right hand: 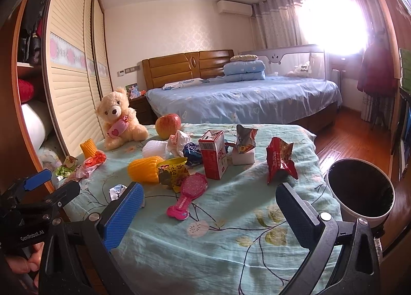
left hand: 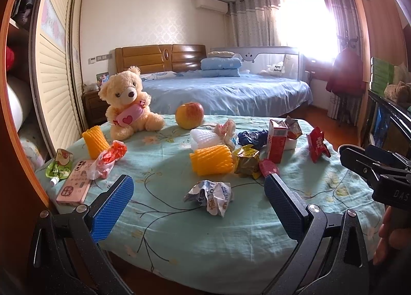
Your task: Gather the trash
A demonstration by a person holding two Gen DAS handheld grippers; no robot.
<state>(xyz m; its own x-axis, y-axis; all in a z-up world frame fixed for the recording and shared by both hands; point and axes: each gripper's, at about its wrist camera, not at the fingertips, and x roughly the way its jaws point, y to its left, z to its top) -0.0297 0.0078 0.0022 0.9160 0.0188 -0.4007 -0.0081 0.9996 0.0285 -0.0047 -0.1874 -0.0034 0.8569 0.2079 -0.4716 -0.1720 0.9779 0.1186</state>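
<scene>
Left wrist view: left gripper [left hand: 199, 188] wide open, empty, crumpled wrapper [left hand: 209, 196] between its fingers at 12 o'clock; drop straight down, squeeze mid-wad. Right wrist view: right gripper [right hand: 209, 198] also agape, nothing held, bin [right hand: 359, 192] at 3 o'clock, red packet [right hand: 280, 160] at 1.

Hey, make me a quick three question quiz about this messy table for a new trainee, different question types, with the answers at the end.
1. True or false: the left tongs are shut on the crumpled silver wrapper.
2. Multiple choice: the trash bin stands A) on the bed, B) off the table's right edge, C) beside the teddy bear.
3. Fill in: the pink hairbrush lies on the cloth in front of the red ____.

Key: 1 false, the tongs are open with the wrapper lying loose between the fingers. 2 B. 3 carton.
</scene>
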